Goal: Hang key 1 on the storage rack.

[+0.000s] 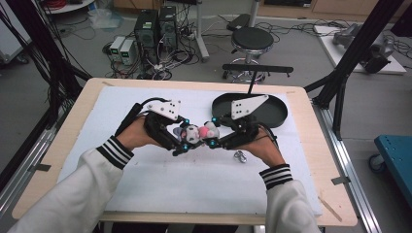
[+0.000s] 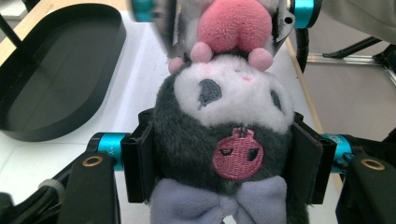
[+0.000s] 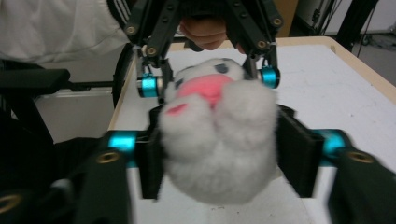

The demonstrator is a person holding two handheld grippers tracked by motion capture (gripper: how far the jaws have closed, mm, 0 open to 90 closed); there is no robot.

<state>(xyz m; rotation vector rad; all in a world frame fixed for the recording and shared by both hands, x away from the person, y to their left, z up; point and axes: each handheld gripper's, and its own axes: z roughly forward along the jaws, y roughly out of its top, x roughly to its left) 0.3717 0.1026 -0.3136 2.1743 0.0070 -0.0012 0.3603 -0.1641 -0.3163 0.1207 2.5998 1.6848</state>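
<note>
Two-handed hold of one plush toy [image 1: 197,132], raised above the white mat [image 1: 145,179] near the middle of the desk [image 1: 311,194]; all places are given from the toy. Nearest the person, two striped cuffs lead to two hands, each carrying one gripper. The left gripper [image 1: 179,141] clamps the toy's dark grey head end: in the left gripper view its two pads [image 2: 140,163] press in on both sides of the head, just above the lilac bow [image 2: 219,203] and the pink embroidered badge. The right gripper [image 1: 212,136] clasps the opposite, pale end; in the right gripper view its pads [image 3: 294,154] squeeze the white fluffy body [image 3: 219,144], with the left gripper's blue-tipped fingers facing it from beyond. The opposed grips probably serve to support the soft body at both ends (a single grasp would likely let it sag), or to pass it from one gripper to the other. Just to the toy's right, on the mat, lies one small shiny object [image 1: 239,156], too small to identify. Beyond the toy, toward the far right of the desk, sits one black oval tray [image 1: 277,114], apparently empty and a plausible destination.
</note>
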